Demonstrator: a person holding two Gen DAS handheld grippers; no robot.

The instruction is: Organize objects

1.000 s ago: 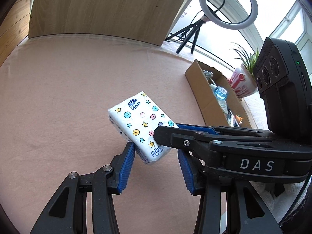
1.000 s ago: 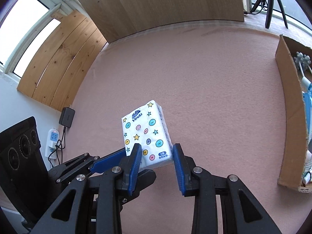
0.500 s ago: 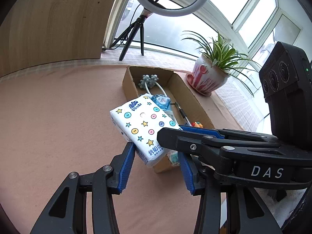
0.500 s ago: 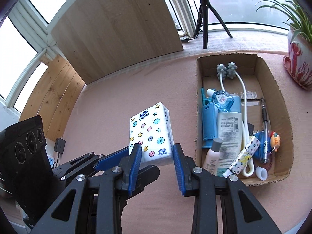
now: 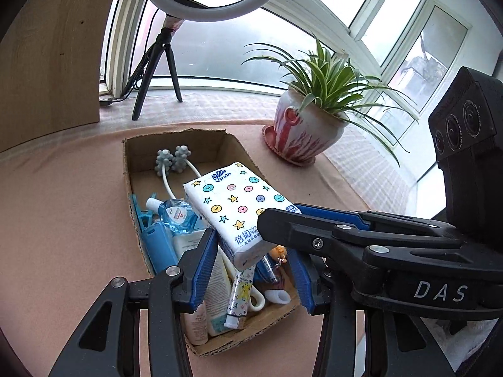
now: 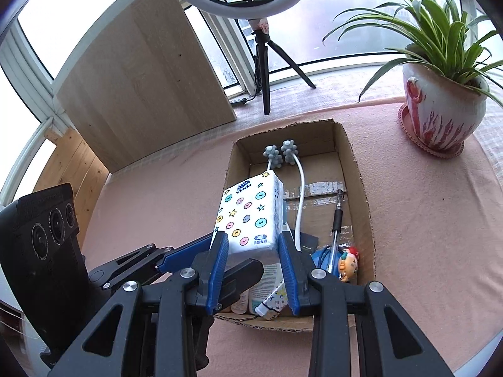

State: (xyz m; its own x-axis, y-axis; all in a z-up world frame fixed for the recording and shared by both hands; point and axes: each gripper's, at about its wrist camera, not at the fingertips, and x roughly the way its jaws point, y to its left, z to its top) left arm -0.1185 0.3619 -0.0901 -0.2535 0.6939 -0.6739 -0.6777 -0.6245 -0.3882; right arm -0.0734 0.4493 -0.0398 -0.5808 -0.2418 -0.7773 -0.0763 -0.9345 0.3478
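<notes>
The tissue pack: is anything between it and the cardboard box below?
Nothing stands between them. The tissue pack hangs over the open cardboard box, but bottles and tubes already fill the near end under it.

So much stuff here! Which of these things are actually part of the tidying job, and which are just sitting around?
Part of the job:
- white tissue pack with coloured stars and dots, held by both the right gripper and the left gripper
- open brown cardboard box of toiletries

Just lying about:
- spider plant in red-and-white pot
- white ring light on black tripod
- light wooden board
</notes>
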